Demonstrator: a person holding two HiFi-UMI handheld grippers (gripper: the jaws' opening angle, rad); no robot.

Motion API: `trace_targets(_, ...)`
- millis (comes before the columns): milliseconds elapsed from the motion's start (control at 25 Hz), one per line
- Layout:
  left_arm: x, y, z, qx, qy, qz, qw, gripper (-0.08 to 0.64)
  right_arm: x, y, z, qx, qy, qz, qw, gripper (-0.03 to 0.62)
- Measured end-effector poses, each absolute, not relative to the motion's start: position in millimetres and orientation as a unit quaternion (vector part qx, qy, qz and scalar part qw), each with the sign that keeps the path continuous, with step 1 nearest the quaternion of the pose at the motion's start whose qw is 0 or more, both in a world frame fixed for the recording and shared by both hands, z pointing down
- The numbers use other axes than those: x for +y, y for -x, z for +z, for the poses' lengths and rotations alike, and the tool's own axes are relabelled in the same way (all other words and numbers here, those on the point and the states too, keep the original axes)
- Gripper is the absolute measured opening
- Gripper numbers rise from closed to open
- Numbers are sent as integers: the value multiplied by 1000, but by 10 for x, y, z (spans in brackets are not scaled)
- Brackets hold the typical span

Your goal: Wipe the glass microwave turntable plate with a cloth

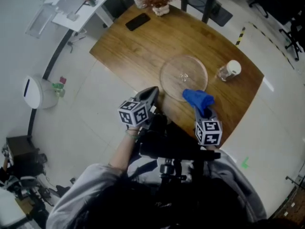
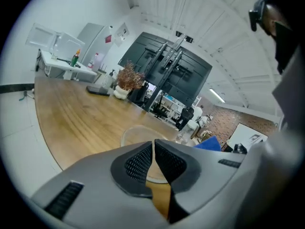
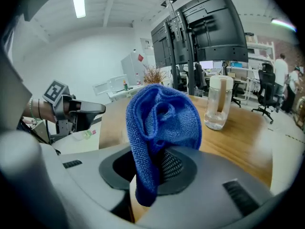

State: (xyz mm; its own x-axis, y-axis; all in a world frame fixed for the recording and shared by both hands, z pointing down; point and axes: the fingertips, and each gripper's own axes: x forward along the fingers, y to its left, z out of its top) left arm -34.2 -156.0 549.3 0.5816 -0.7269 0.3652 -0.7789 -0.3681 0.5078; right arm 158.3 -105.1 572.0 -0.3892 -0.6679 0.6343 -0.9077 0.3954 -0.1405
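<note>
The left gripper [image 1: 152,92] points to one o'clock, jaws together, nothing between them. The right gripper [image 1: 203,111] sits at its three o'clock and points to eleven, clamped on the blue cloth [image 1: 197,98].

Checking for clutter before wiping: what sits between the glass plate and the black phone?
Nothing: the head view shows only bare wooden table between the glass plate and the black phone.

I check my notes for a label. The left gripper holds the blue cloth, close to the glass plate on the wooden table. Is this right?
Not quite. The right gripper holds the blue cloth, close to the glass plate on the wooden table. The right gripper view shows the cloth pinched between its jaws; the left gripper is shut on nothing.
</note>
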Motion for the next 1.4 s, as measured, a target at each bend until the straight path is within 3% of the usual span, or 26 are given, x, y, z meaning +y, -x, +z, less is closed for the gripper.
trace_targets(560, -1265, 156, 5093, -394, -876, 54, 271, -4, -870, -1385, 5478, -790, -533, 224, 204, 89)
trace_targets(1080, -619, 903, 4913, -360, -904, 76, 216, -4, -277, -522, 5307, -785, -558, 216, 163, 89)
trace_targets(1400, -183, 1013, 5052, -330, -916, 69, 216, -3, 321, -237, 5330, -781, -568, 201, 167, 89)
